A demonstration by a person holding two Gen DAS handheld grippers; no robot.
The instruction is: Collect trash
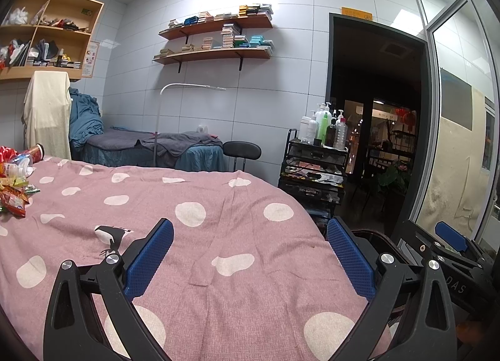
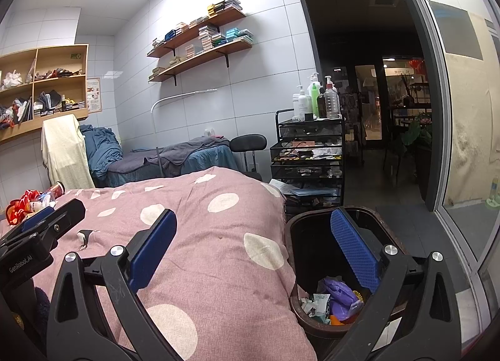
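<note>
You had broad bare pink bedspread [image 1: 218,204] ahead of both spread-jawed tools, nothing lying on its near and middle stretch. Wrappers and bottles [image 1: 15,179] crowded only the far left edge. At the bed's right side the trash bin [image 2: 312,223] stood with its mouth uncovered; the black trolley [image 2: 307,154] closed off the space just behind it.

Left claw [image 1: 250,256] gapes above the dotted blanket [image 1: 218,211].
</note>
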